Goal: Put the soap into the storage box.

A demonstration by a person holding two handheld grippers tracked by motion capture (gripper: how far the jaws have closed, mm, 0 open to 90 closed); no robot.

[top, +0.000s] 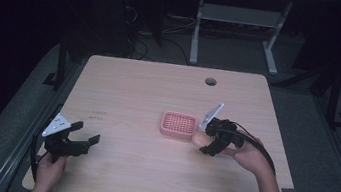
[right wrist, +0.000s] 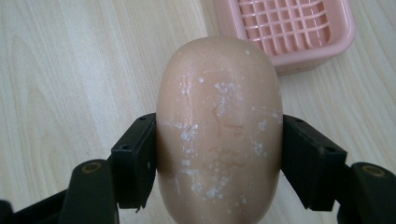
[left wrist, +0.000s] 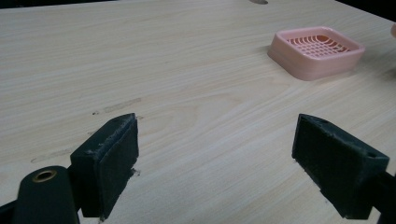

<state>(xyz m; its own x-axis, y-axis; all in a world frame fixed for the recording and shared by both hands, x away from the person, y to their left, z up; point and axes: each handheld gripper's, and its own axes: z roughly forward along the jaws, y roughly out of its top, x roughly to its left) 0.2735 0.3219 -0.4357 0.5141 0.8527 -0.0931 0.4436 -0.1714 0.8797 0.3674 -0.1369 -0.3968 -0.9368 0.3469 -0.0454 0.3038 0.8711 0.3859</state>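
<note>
Nearest to me, my left gripper (top: 82, 140) rests at the near left edge of the pale wood-grain table (top: 134, 91), its jaws spread wide with nothing between them; in the left gripper view the two black pads (left wrist: 109, 161) frame bare tabletop.

Further in, on the right, my right gripper (right wrist: 219, 154) is pinching a smooth, oval, peach-coloured bar of soap (right wrist: 219, 130), one jaw pressed on each long side. The bar's surface is flecked with white residue. In the high view the soap (top: 199, 138) sits just off the right edge of the pink, square plastic soap dish with a slotted grid floor (top: 178, 125), near it but not over it.

As I judge it, the soap is gripped securely and brought up beside the dish; what is left is to carry it over the rim, lower it onto the grid and release.

The right gripper view gives me the grip itself and the residue, which the high view is too distant to resolve. The high view tells me the spacing between both grippers. The left gripper view shows the dish (left wrist: 317, 51) from the side, its raised wall and stepped base.

Beyond the table, a desk frame and cables lie in dim light.
</note>
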